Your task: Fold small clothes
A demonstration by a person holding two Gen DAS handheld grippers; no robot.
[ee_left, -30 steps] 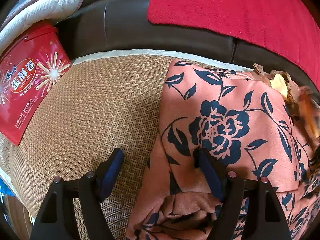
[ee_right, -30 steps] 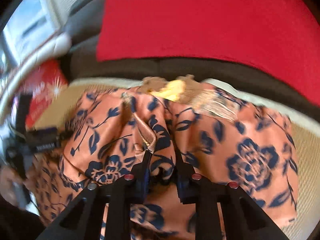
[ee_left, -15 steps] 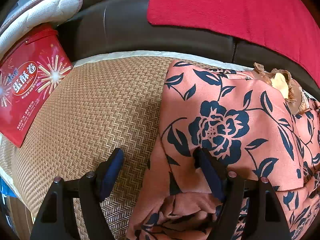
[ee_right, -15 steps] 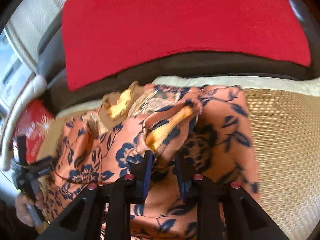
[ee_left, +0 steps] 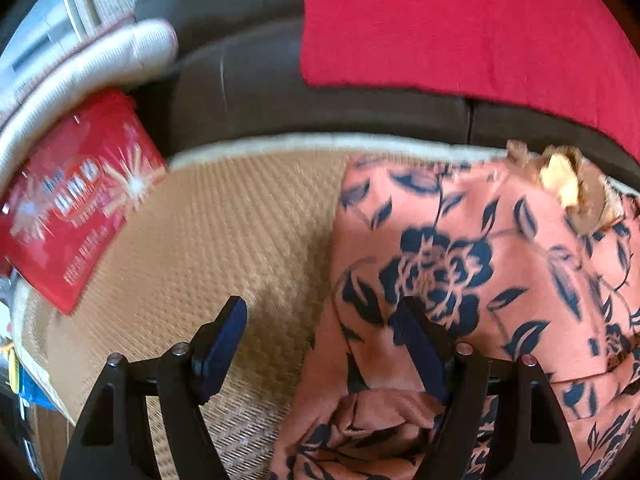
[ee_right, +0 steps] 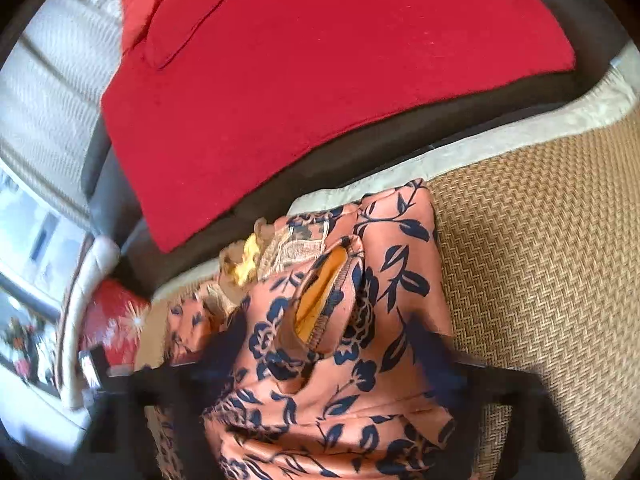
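Since the earlier frames the right gripper (ee_right: pixel 324 344) has let go of the fabric fold it pinched; its jaws are opening, blurred, and straddle the floral garment (ee_right: pixel 352 320) without pressing it. Garment lies folded on the woven mat (ee_right: pixel 540 280), yellow lining showing just ahead of the fingers. Left gripper (ee_left: pixel 320 344) is spread wide: one finger over bare mat, the other over the garment's left edge, with bunched cloth below it. Nothing pinched. Beyond both claws: dark sofa back (ee_left: pixel 360 92) draped with a red blanket (ee_right: pixel 320 80). Red snack tin (ee_left: pixel 76 208) stands well left of the left gripper, at the mat's edge.
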